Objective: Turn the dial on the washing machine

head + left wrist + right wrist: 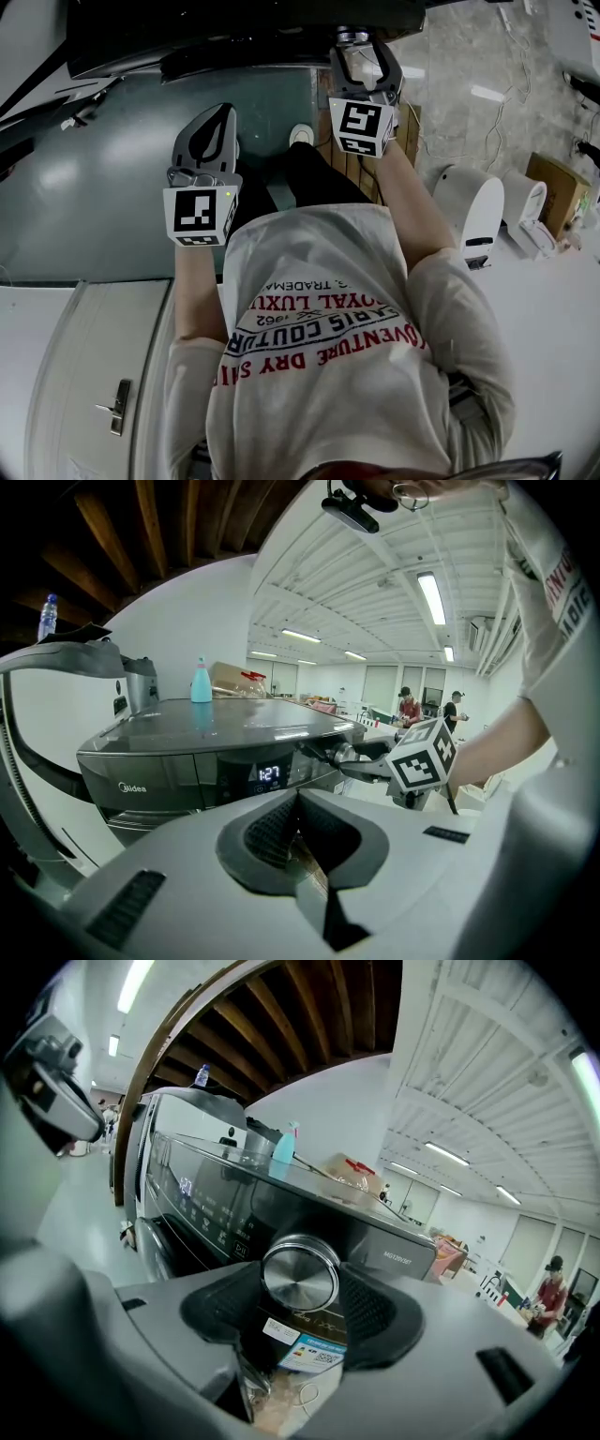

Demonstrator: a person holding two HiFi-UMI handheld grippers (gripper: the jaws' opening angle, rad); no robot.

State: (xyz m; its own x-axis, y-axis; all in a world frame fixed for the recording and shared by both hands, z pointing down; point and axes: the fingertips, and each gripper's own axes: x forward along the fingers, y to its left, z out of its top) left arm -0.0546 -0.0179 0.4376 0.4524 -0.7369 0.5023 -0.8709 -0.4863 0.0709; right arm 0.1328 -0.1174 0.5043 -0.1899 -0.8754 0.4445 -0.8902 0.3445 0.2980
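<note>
A dark grey Midea washing machine (112, 169) stands in front of me, and its lit display (269, 773) shows digits. The round metal dial (300, 1274) sits on the front panel at the right. My right gripper (300, 1281) has a dark pad against each side of the dial and is shut on it. From the left gripper view the same grip shows, the right gripper (354, 754) reaching to the panel's corner. In the head view it (364, 52) is at the machine's front edge. My left gripper (222, 114) hovers over the lid, its jaws (298, 803) shut and empty.
A blue bottle (201, 680) stands on the lid at the back. White appliances (473, 211) and a cardboard box (561, 192) sit on the floor to the right. A white door with a handle (117, 405) is at lower left. People (408, 705) stand far off.
</note>
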